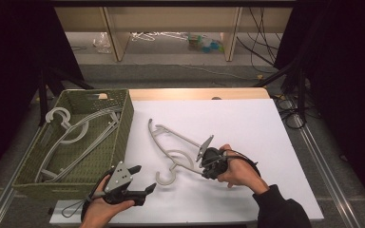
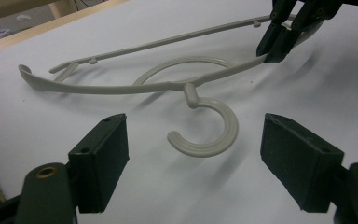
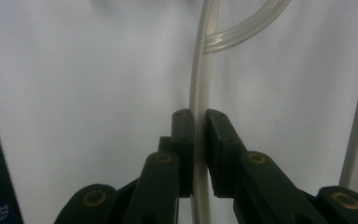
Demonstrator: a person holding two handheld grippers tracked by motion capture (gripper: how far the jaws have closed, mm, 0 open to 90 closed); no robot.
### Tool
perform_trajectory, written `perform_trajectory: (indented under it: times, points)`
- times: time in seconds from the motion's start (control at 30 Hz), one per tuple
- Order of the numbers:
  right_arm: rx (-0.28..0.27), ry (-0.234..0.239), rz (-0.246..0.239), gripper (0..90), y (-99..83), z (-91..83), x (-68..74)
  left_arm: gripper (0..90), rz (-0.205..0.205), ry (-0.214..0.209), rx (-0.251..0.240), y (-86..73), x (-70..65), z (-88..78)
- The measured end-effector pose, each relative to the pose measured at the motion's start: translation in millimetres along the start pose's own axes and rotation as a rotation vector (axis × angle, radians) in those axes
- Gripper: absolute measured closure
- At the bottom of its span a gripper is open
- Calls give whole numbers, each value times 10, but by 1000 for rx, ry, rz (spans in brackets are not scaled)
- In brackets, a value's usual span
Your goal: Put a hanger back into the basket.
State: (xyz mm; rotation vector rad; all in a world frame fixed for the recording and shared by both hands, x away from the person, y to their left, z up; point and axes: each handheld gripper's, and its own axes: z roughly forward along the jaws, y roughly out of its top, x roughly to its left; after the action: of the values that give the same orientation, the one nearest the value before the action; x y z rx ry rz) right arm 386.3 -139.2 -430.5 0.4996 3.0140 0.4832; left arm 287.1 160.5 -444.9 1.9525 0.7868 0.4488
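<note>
A beige plastic clothes hanger (image 1: pixel 173 151) lies on the white tabletop, its hook (image 2: pixel 212 133) curling toward the front edge. My right gripper (image 1: pixel 202 164) is shut on the hanger's shoulder bar (image 3: pixel 199 102); both pads press the thin bar from either side. In the left gripper view the right gripper (image 2: pixel 279 44) bites the bar at the upper right. My left gripper (image 1: pixel 142 179) hovers near the front edge, left of the hook, jaws open wide and empty. Its own view looks between the open pads (image 2: pixel 103 161) at the hook.
A green woven basket (image 1: pixel 123 118) at the left holds several more beige hangers (image 1: pixel 71 135). The white sheet (image 1: pixel 247 123) covers the wooden table. Beyond the table's far edge are cables, shelving legs and litter on the floor.
</note>
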Motion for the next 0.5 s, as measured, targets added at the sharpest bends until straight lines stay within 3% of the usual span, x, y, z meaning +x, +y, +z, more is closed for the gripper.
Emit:
perform_trajectory:
  times: [0.37,0.5]
  points:
    - [-6,49,-75,827,-239,-192,162,234,65,-3,26,19,-55,107]
    - [-9,66,-94,826,-268,-235,184,236,129,18,50,65,-50,207]
